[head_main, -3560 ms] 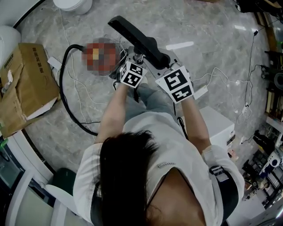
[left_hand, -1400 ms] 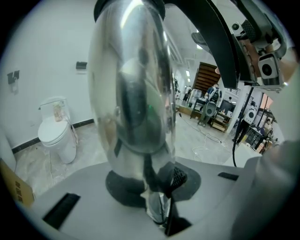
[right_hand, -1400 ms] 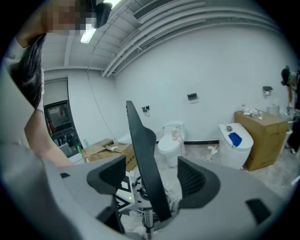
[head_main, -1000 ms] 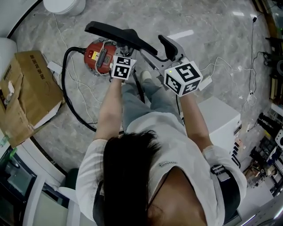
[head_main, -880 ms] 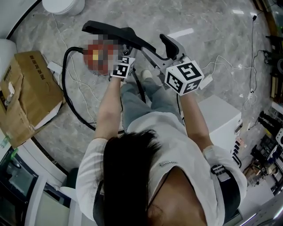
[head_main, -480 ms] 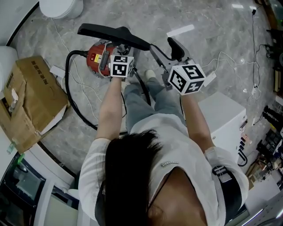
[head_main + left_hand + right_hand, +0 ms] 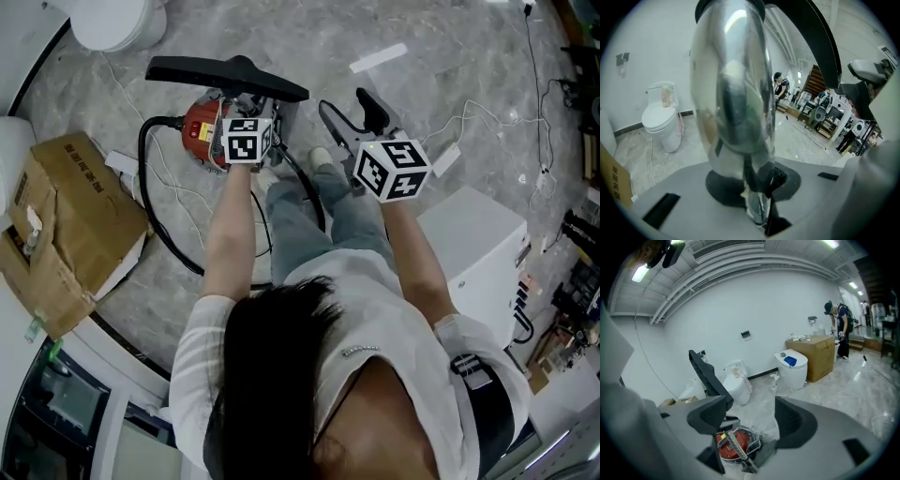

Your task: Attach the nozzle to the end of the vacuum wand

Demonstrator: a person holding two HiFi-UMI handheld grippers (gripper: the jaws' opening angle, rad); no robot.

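My left tongs point(image 7: 755, 190) pinch the shiny chrome vacuum wand point(image 7: 733, 93), which runs straight out between them. The wide black plastic floor nozzle point(image 7: 225, 75) lies crosswise at the wand's far end, just beyond those tongs. My right tongs point(image 7: 752, 420) stand spread with nothing gripped; the nozzle is off to their left, clear of them.

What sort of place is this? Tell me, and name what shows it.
Probably a workshop or test space rather than a home. Several toilets stand in the open along a bare white wall, a cardboard box sits on the marble-patterned floor, and cluttered equipment shelves line one side.
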